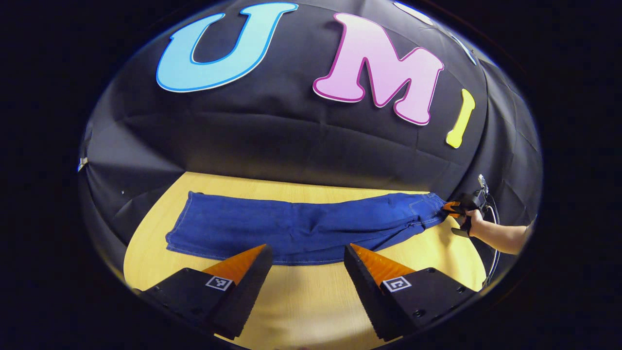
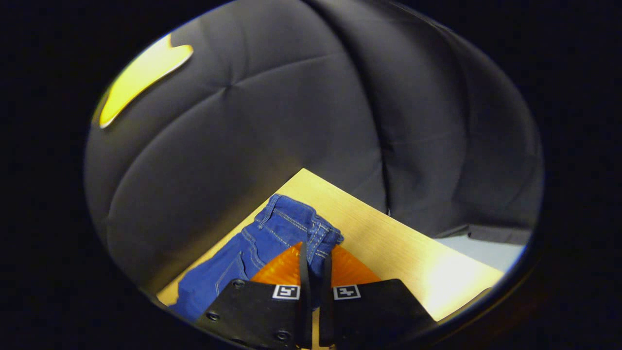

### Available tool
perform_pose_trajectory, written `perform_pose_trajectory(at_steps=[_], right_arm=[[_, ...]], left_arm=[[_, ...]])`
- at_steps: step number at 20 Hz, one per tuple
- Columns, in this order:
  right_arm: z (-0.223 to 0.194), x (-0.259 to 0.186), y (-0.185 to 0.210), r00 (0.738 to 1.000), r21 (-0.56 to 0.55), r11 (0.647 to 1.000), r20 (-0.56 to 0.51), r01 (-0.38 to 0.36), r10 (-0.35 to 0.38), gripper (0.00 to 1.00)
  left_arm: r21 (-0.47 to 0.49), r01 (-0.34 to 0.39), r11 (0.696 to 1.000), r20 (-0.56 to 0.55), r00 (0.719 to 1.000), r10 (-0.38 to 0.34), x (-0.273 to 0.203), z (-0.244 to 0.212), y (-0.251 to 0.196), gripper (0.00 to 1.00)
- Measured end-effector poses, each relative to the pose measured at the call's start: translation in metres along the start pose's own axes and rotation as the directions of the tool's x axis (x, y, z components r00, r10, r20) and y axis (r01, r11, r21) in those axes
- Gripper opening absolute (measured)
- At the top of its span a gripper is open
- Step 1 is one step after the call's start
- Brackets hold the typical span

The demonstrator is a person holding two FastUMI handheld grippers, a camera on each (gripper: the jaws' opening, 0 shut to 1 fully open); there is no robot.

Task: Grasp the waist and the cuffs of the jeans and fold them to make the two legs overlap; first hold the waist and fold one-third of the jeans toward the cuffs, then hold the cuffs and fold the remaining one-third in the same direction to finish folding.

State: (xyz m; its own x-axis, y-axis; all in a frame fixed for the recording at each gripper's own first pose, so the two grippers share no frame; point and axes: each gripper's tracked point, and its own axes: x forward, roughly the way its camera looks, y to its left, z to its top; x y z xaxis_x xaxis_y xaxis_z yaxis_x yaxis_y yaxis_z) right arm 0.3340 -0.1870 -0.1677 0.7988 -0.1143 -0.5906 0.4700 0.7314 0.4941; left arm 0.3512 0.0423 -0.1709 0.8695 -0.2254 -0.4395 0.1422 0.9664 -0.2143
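Observation:
Blue jeans (image 1: 296,228) lie lengthwise across the yellow wooden table (image 1: 311,301), legs overlapped, cuffs at the left and waist at the right. My left gripper (image 1: 306,255) hovers open near the jeans' front edge around mid-length, with nothing between its fingers. Far to the right, a hand holds my right gripper (image 1: 451,209) at the waist end. In the right gripper view the right gripper (image 2: 316,253) is shut on the waistband (image 2: 291,218), which is lifted slightly and bunched between both fingers.
The black cloth wall stands close behind the table. The table's far right corner (image 2: 306,172) lies just beyond the waist. A cable (image 1: 494,253) hangs by the person's forearm (image 1: 500,236) at the right. Bare wood (image 2: 418,257) spreads to the right of the waistband.

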Motion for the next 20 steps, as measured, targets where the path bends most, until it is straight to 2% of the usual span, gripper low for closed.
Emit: perform_pose_trajectory(at_steps=[3, 6, 8, 12, 16, 18, 20], right_arm=[[0.042, -0.029, 0.033, 0.991, -0.077, 0.995, 0.116, -0.057, 0.066, 0.1], [0.071, -0.07, 0.079, 0.964, -0.099, 0.982, 0.195, -0.162, 0.179, 0.09], [0.075, -0.107, 0.111, 0.94, -0.177, 0.957, 0.213, -0.232, 0.267, 0.09], [0.072, -0.197, 0.178, 0.875, -0.353, 0.865, 0.199, -0.356, 0.441, 0.09], [0.046, -0.247, 0.187, 0.809, -0.453, 0.751, 0.103, -0.48, 0.579, 0.09], [0.024, -0.241, 0.178, 0.791, -0.498, 0.698, 0.04, -0.514, 0.611, 0.09], [0.0, -0.243, 0.17, 0.791, -0.506, 0.673, -0.033, -0.54, 0.611, 0.09]], left_arm=[[-0.009, 0.005, 1.0, 0.016, 1.0, -0.005, -0.008, 0.001, 0.0, 0.96], [-0.025, 0.006, 1.0, 0.03, 1.0, -0.006, -0.016, 0.004, 0.004, 0.96], [-0.03, 0.011, 0.999, 0.034, 0.999, -0.01, -0.022, 0.002, 0.006, 0.96], [-0.028, 0.018, 0.999, 0.041, 0.999, -0.017, -0.033, -0.008, 0.008, 0.96], [-0.055, 0.023, 0.998, 0.039, 0.999, -0.021, -0.038, -0.027, 0.012, 0.96], [-0.085, 0.018, 0.996, 0.046, 0.999, -0.014, -0.037, -0.034, 0.018, 0.96], [-0.133, 0.002, 0.991, 0.06, 0.998, 0.006, -0.035, -0.04, 0.028, 0.96]])
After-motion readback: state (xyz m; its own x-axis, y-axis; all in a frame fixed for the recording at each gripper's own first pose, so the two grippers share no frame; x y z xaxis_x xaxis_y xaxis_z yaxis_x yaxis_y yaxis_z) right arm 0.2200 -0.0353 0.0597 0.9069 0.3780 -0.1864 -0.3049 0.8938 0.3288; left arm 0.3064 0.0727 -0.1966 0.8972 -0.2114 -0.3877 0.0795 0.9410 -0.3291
